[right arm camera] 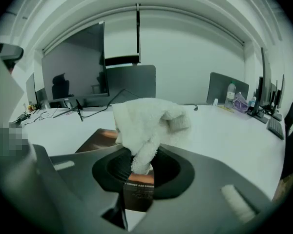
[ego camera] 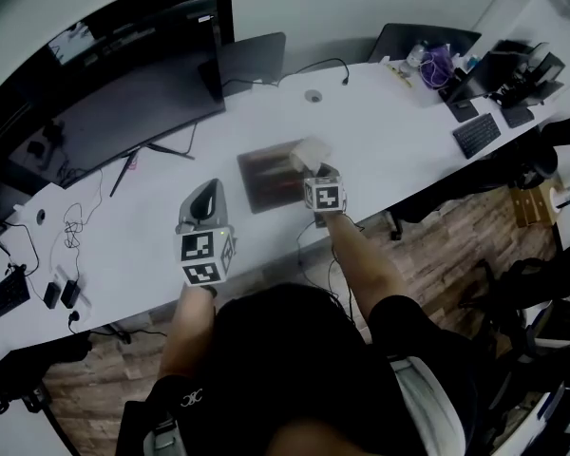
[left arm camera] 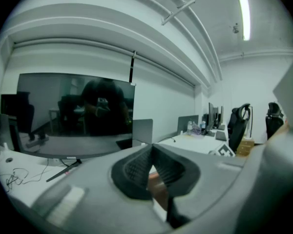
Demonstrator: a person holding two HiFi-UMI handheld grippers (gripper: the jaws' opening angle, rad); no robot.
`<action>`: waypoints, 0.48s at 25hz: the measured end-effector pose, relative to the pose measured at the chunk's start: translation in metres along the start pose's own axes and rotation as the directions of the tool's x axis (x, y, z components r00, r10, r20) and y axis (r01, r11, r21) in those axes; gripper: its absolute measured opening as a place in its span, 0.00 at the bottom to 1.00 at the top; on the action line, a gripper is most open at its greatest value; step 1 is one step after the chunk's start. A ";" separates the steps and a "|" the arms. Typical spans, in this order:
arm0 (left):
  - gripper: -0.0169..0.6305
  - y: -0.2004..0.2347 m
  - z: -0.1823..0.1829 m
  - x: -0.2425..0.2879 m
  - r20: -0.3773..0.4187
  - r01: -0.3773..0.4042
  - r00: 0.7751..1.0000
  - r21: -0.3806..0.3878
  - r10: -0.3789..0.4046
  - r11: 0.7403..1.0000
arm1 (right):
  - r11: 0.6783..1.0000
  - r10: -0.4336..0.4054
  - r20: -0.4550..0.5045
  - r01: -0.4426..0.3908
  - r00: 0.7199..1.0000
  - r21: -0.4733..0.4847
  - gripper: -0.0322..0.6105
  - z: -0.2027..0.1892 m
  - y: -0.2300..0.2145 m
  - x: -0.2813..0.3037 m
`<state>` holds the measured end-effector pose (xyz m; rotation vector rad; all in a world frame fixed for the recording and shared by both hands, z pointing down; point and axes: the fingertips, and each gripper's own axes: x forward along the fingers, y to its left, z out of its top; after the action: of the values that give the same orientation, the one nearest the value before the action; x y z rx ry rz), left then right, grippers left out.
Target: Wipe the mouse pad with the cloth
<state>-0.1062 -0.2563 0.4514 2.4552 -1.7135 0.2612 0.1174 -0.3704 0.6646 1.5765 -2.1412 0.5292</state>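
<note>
White counter seen from the head view, with both grippers held over its near edge.

Right gripper: jaws pinching a white fluffy cloth. The bulk of the cloth bunches up beyond the jaw tips, and a narrow tail runs down between them. In the head view the cloth sits over the right-hand part of the brown mouse pad, which lies flat on the counter in front of the person. In the right gripper view the mouse pad shows under and to the left of the cloth. Whether the cloth touches the pad cannot be told.

Left gripper: jaws pressed together at the tips, with nothing between them. It is held to the left of the mouse pad, apart from it, and angled upward towards the dark monitor. The monitor stands at the far left of the counter.
</note>
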 end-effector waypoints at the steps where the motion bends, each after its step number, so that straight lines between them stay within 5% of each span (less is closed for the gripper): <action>1: 0.02 -0.004 0.000 0.003 0.001 0.010 1.000 0.003 -0.010 1.000 | 1.000 0.001 0.038 -0.001 0.999 -0.010 0.18 0.008 0.003 -0.006; 6: 0.02 -0.027 0.005 0.016 0.012 0.064 0.998 0.017 -0.064 0.998 | 1.000 -0.008 0.218 0.011 0.976 -0.014 0.18 0.058 0.017 -0.053; 12: 0.02 -0.052 0.014 0.029 0.034 0.108 0.993 0.031 -0.109 0.994 | 0.999 -0.004 0.430 0.027 0.903 -0.046 0.18 0.123 0.030 -0.125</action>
<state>-0.0467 -0.2683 0.4438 2.5788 -1.5940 0.2332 0.1075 -0.3289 0.4920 1.8124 -2.4291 0.1197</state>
